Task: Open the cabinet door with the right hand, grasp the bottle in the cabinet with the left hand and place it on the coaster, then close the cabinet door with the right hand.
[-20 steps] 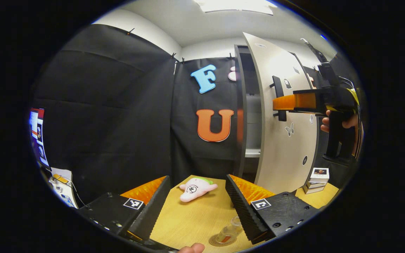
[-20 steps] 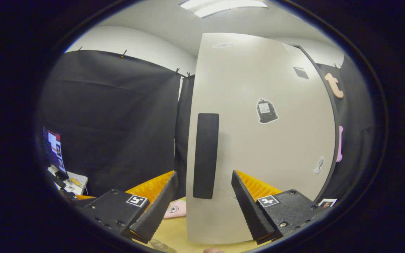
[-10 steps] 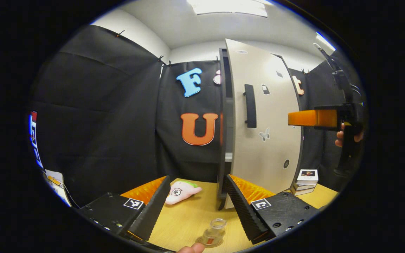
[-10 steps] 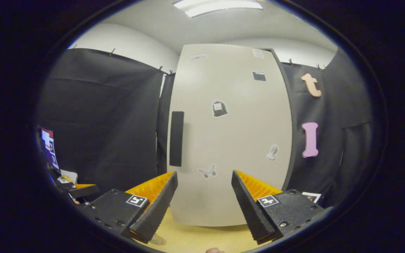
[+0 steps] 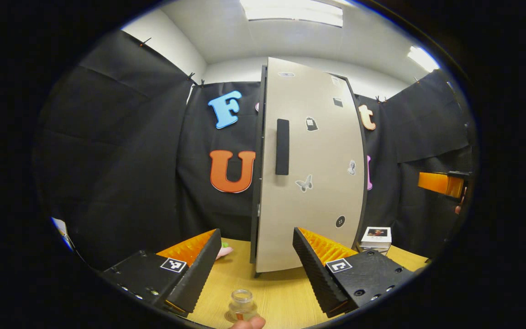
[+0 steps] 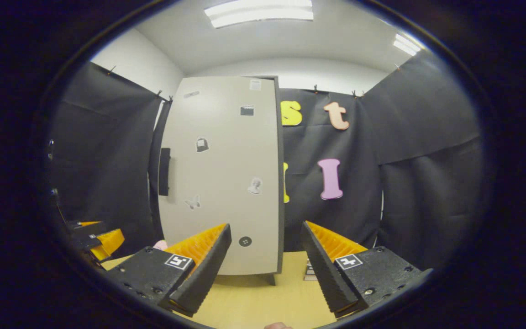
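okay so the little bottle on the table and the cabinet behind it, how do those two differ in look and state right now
The bottle is small, clear glass you can see through; the cabinet is tall, pale and opaque. The bottle's mouth is open, with no cap on it, while the cabinet door looks shut. The bottle is plain apart from a small label; the cabinet front carries a dark handle and several stickers. Both stand upright on the wooden table.

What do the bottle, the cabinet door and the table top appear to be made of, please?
Bottle: clear, glossy, see-through; glass or hard plastic, cannot tell which. Cabinet door: smooth matt pale panel with dark edges, likely laminated board. Table top: light wood grain, possibly laminate or veneer.
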{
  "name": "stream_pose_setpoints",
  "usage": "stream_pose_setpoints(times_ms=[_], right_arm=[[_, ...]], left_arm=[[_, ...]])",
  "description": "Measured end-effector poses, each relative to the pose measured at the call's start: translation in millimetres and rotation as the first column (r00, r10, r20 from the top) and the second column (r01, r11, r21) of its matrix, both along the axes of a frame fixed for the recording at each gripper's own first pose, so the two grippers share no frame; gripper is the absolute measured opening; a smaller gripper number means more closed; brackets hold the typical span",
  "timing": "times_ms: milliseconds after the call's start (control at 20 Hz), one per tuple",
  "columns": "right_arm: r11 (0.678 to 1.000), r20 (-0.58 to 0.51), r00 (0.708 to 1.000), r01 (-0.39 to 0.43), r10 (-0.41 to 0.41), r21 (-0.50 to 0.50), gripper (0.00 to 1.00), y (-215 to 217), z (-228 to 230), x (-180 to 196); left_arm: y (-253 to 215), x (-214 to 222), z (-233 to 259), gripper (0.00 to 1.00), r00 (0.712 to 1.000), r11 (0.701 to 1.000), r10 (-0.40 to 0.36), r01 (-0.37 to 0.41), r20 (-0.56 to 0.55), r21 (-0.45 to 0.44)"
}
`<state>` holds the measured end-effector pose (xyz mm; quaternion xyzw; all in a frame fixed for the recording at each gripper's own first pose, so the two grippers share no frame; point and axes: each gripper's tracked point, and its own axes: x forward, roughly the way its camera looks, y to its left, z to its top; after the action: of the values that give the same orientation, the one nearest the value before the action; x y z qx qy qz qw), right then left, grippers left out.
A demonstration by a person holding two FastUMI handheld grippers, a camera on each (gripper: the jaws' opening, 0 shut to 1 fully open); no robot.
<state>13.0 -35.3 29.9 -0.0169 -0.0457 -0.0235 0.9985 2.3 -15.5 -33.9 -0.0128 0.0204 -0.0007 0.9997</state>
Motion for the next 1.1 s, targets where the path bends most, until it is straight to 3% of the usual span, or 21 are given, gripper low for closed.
stream_pose_setpoints(times_ms=[350,600,1100], right_arm=[[0.985,-0.011,0.985,0.170,-0.170,0.023,0.99,-53,-32,-26],[0.989,-0.043,0.992,0.124,-0.121,0.079,0.98,-38,-42,-19],[0.999,0.014,0.999,0.029,-0.029,0.023,0.97,-10,-32,-17]], left_arm=[[-13,-1,3,0.95,0.999,0.999,-0.027,0.026,0.018,0.019],[-20,-3,5,0.95,0.999,0.999,-0.044,0.044,0.017,0.015],[-27,-4,18,0.95,0.998,0.999,-0.047,0.046,0.047,0.028]])
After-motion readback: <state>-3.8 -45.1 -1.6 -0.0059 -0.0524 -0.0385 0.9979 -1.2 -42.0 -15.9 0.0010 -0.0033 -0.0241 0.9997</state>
